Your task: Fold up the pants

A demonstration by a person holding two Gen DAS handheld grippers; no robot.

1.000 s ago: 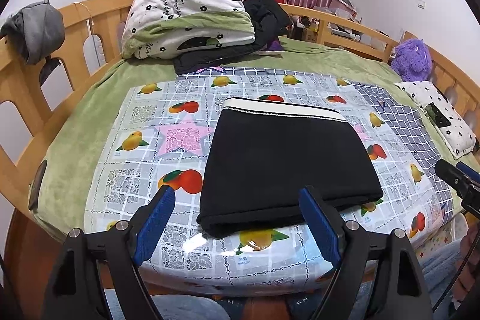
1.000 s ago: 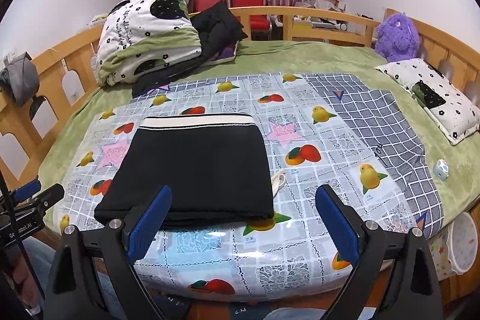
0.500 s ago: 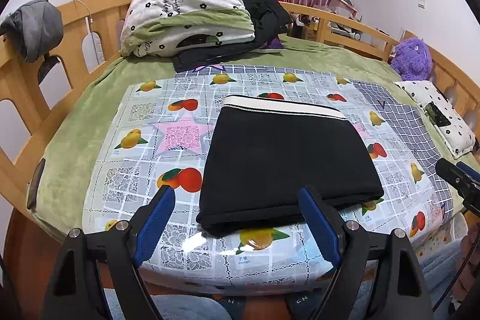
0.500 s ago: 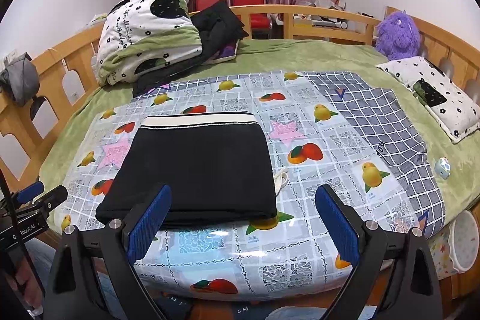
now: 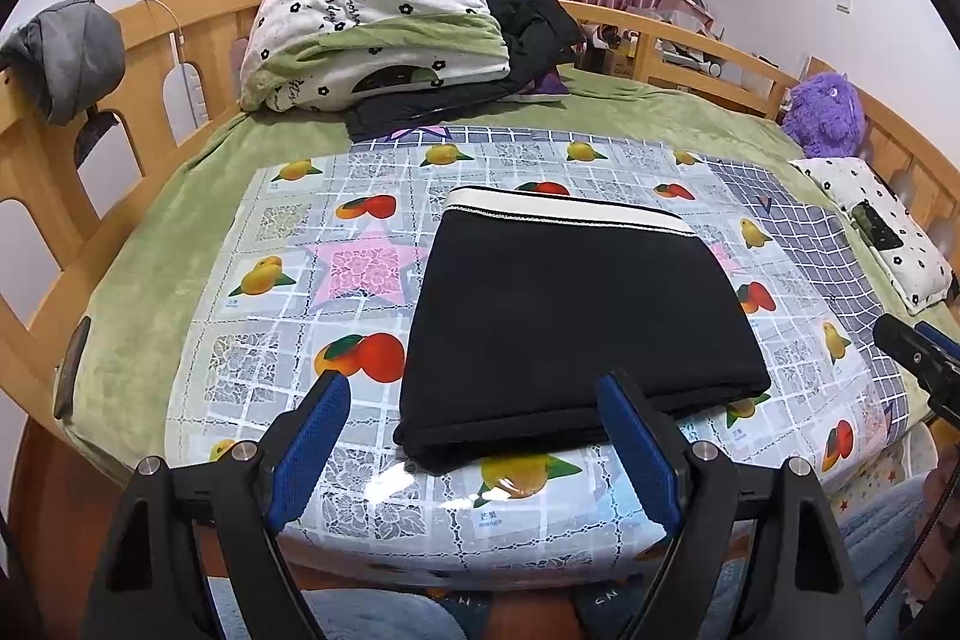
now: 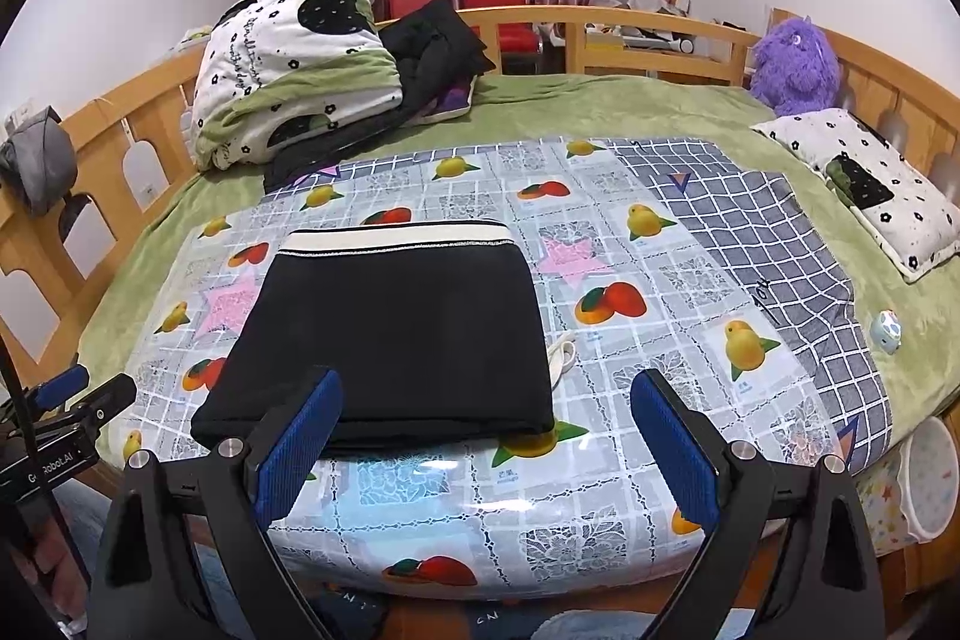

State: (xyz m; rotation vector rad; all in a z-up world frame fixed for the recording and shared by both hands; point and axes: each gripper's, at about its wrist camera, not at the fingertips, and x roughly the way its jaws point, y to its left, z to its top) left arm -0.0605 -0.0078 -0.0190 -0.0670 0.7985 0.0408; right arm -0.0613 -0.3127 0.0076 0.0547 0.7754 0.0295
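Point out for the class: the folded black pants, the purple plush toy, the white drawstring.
folded black pants (image 5: 576,316), left wrist view, middle of top layer.
purple plush toy (image 6: 792,64), right wrist view, its body.
white drawstring (image 6: 561,355), right wrist view, the loop.

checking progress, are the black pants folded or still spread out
Folded: the black pants lie as a compact rectangle on the fruit-print mat, layered edges stacked at the near side, white waistband at the far edge.

Pants (image 5: 576,316): near folded edge partly hidden behind blue pad of left gripper (image 5: 474,445). Quilt (image 5: 372,16) lettering unreadable. Person cut off at bottom edge, only a knee (image 6: 78,520) showing.
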